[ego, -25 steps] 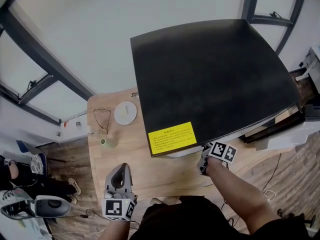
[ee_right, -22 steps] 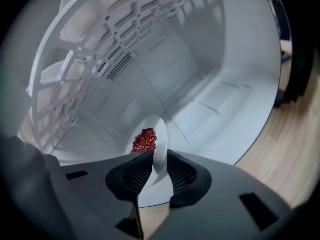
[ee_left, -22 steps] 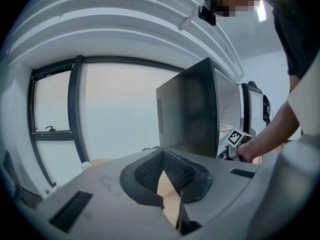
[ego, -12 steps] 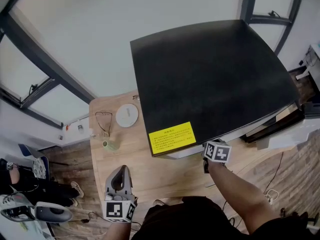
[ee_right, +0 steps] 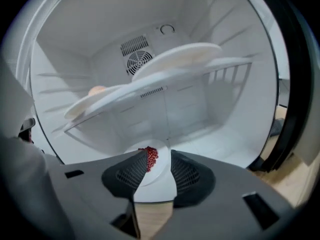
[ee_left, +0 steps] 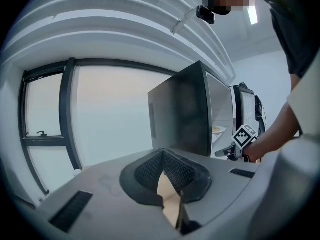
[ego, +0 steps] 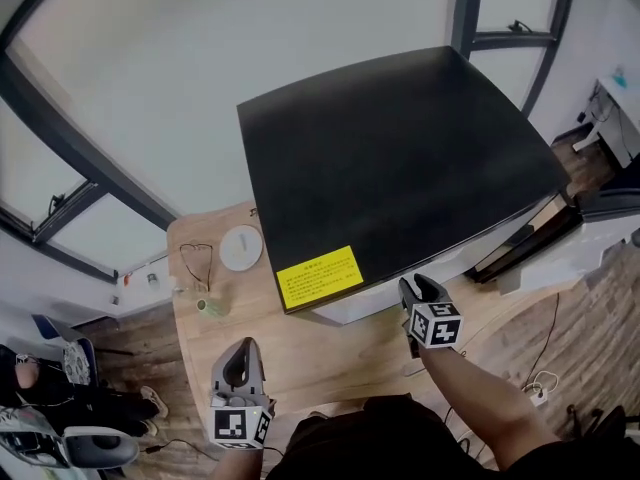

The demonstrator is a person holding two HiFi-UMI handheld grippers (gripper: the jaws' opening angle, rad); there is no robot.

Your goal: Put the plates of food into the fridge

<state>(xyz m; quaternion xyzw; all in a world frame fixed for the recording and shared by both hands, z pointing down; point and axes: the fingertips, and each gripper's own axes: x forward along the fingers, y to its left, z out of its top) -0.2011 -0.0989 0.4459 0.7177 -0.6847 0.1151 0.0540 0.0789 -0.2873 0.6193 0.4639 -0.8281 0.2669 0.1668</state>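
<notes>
The black-topped fridge stands open on the wooden table. My right gripper is just in front of its opening. In the right gripper view its jaws are open, and a white plate with red berries rests on the fridge floor, seen between them without touching the pads. Two more white plates lie on the shelf above. Another plate sits on the table left of the fridge. My left gripper hovers near the table's front edge, shut and empty.
The fridge door hangs open to the right. A wire-framed object and a small green item lie on the table's left part. A yellow label marks the fridge top's front corner. In the left gripper view the fridge rises ahead.
My right gripper has drawn back out from under the fridge's front edge toward me. The left gripper has stayed in place. The head view has shifted a little.
</notes>
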